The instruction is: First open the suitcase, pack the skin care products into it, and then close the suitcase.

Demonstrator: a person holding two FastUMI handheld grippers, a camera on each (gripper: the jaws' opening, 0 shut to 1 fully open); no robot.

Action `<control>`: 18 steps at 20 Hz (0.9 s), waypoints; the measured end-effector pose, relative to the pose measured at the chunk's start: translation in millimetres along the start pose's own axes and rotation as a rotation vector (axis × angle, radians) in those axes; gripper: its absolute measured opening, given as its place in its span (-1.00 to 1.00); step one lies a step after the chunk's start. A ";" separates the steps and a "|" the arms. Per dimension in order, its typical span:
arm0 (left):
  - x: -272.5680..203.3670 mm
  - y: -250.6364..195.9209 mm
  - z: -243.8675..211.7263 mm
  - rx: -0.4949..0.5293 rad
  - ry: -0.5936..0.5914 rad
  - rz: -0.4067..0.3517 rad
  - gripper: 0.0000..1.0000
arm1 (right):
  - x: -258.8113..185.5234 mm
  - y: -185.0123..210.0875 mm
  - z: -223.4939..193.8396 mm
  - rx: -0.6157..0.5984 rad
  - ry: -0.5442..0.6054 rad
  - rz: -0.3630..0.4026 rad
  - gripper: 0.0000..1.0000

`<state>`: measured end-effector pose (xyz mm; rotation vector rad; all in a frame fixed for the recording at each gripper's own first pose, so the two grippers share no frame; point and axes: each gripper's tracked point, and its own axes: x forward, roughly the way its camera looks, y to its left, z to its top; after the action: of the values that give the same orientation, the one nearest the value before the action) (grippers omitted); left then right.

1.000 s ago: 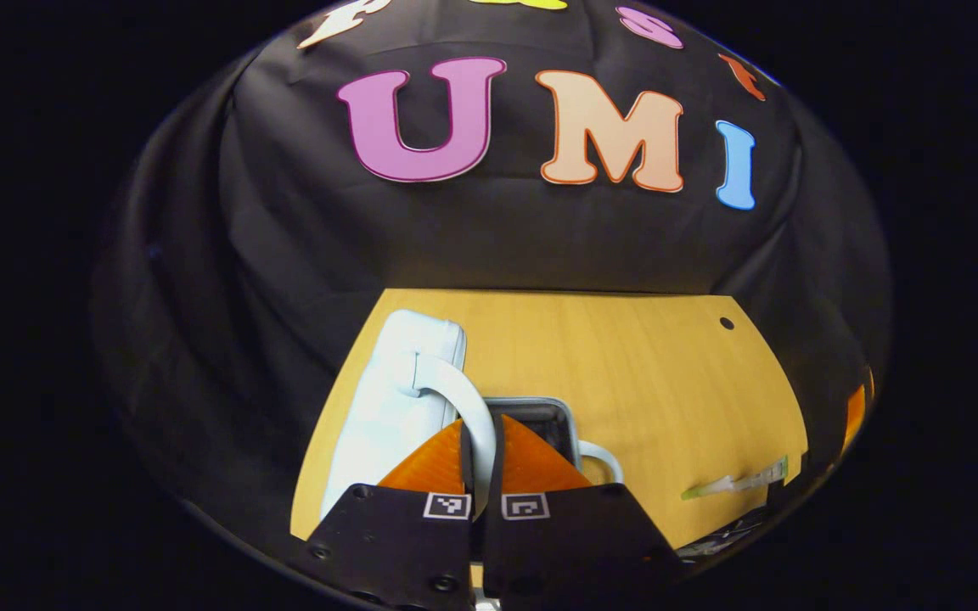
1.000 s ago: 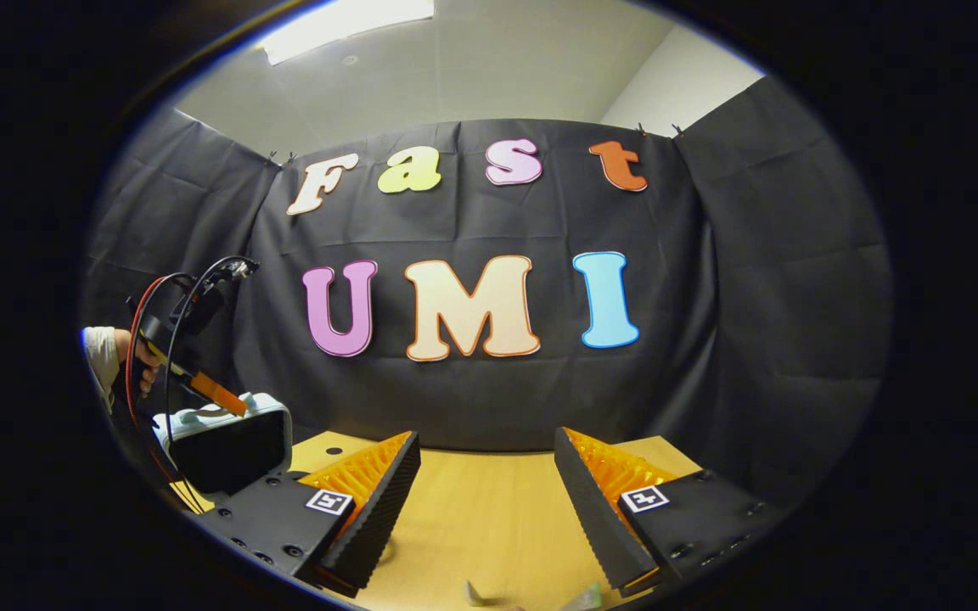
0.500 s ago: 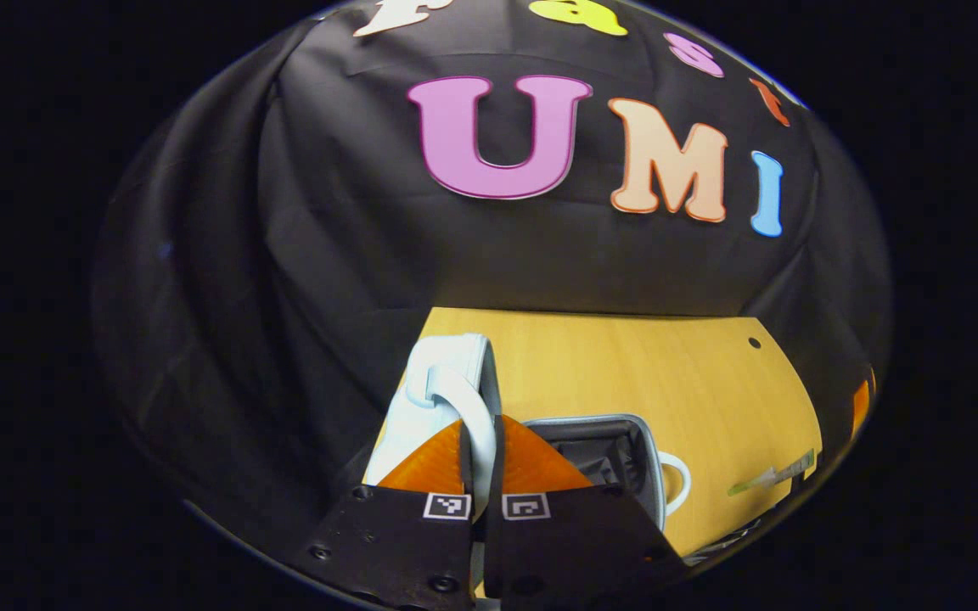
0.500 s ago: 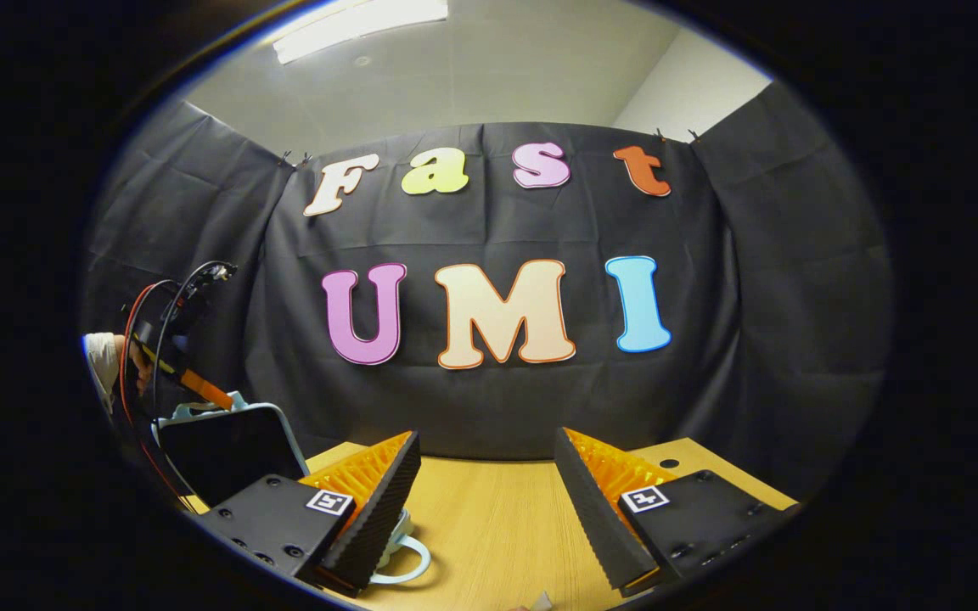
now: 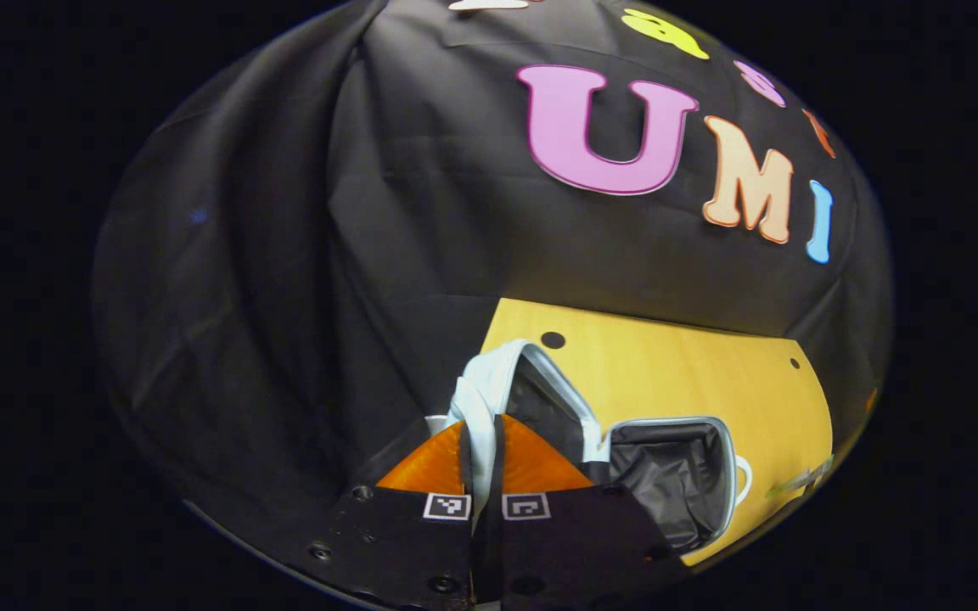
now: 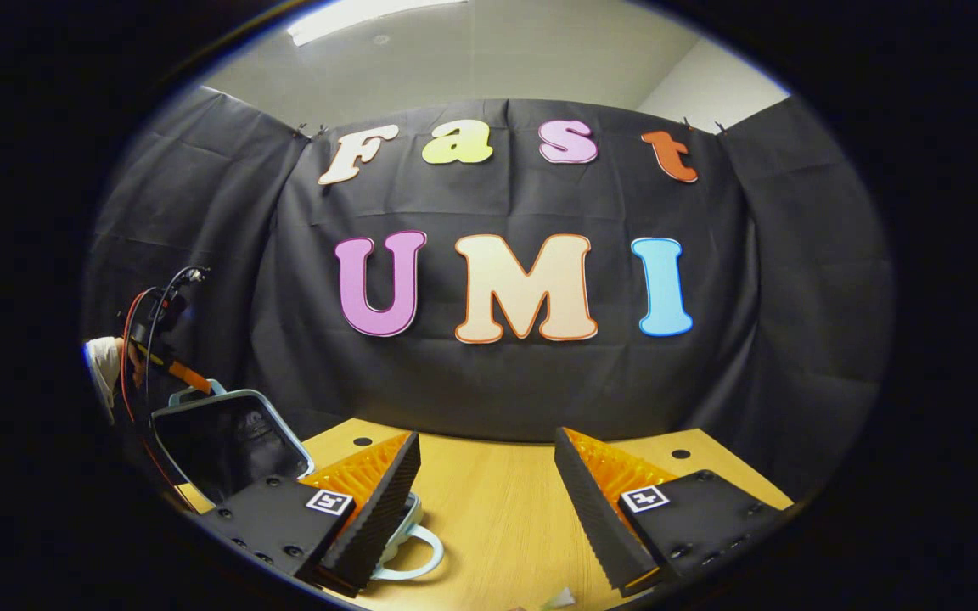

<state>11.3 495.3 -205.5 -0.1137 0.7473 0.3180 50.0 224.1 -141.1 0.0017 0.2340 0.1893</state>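
Left gripper view looks down over the wooden table [image 5: 676, 373], whose far edge meets the black cloth wall and whose right edge curves off toward the near right. Bare tabletop stretches beyond and to the right of the suitcase [image 5: 667, 475], with two small round holes near the far edge. The suitcase stands open: its pale lid [image 5: 531, 390] is raised and tilted, dark lining showing inside, and the lower half lies flat just to the right with its black-lined cavity facing up. A pale handle loop pokes out at the lower half's right side. The left gripper [image 5: 481, 441] is pinched narrow on the pale handle strap [image 5: 479, 416] of the lid — both fingers press it between them. A thin pale-green skin care tube [image 5: 799, 482] lies at the near right table edge, well apart from the suitcase.

Right gripper view faces the cloth wall across the table [image 6: 497, 509], with open tabletop between and ahead of its fingers. The right gripper [image 6: 485, 501] stands wide and holds nothing. At far left the lid [image 6: 226, 441] stands up — the left gripper [image 6: 188, 378], held by a person's hand [image 6: 128, 361], grips its top. A pale handle loop [image 6: 417, 552] lies just beside the right gripper's left finger. A small pale item at the near edge is too cut off to tell.
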 end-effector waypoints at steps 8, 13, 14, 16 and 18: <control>30.6 67.6 -48.9 -0.065 0.072 0.077 -1.00 | 6.7 -38.9 13.9 -0.085 -0.059 -0.073 0.96; 47.1 88.7 -76.8 -0.113 0.065 0.178 -0.95 | 1.1 -78.5 16.3 -0.111 -0.060 -0.145 0.96; 46.7 92.6 -80.6 -0.097 0.067 0.201 -0.92 | -0.9 -85.3 19.0 -0.116 -0.062 -0.154 1.00; 45.9 101.2 -79.9 -0.059 0.041 0.250 -0.80 | -3.5 -96.5 23.4 -0.134 -0.069 -0.167 0.96; 38.7 90.1 -70.7 -0.069 -0.001 0.228 -0.39 | -5.5 -106.5 26.7 -0.145 -0.072 -0.178 1.00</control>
<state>-37.1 574.9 -282.5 -0.0932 0.7495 0.5613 70.8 119.0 -116.3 -0.1559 0.1469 0.0282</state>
